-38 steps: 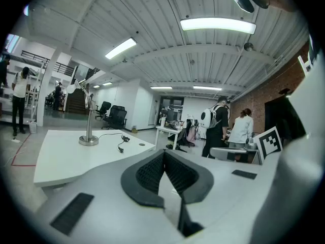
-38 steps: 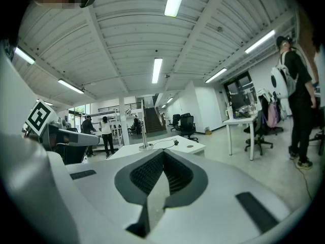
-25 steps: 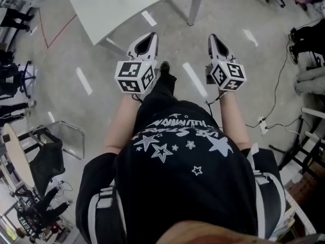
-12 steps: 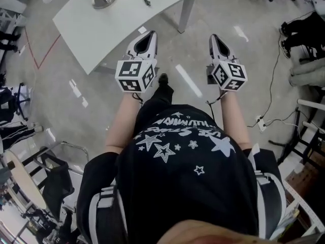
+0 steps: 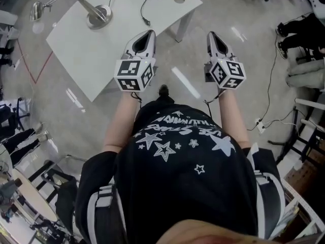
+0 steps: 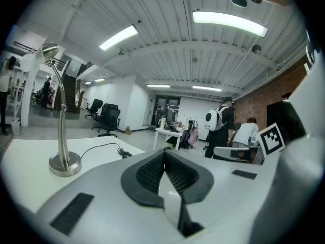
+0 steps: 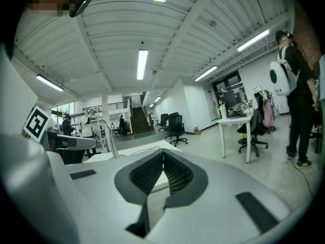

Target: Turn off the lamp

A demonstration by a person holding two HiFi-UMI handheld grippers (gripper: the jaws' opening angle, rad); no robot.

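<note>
A silver desk lamp [image 5: 97, 15] stands on a white table [image 5: 101, 55] at the upper left of the head view, its bent neck and shade [image 5: 35, 9] reaching left. A black cable [image 5: 144, 8] runs from it. My left gripper [image 5: 147, 35] hovers at the table's near corner, short of the lamp and shut on nothing. In the left gripper view the lamp [image 6: 64, 156] stands ahead to the left of the closed left gripper [image 6: 164, 154]. My right gripper [image 5: 212, 36] hangs over bare floor, to the right of the table. In its own view the right gripper [image 7: 163, 154] is shut and empty, with the lamp [image 7: 107, 139] far left.
A power strip and cables [image 5: 261, 125] lie on the floor at right. Chairs and bags [image 5: 20, 136] crowd the left side. A person with a backpack [image 6: 221, 122] stands by desks beyond the table. Office chairs [image 7: 175, 126] and another desk [image 7: 236, 123] stand farther off.
The person has walked toward the table. The lamp has come fully into view, and the table corner now lies under the left gripper. Both grippers stay shut.
</note>
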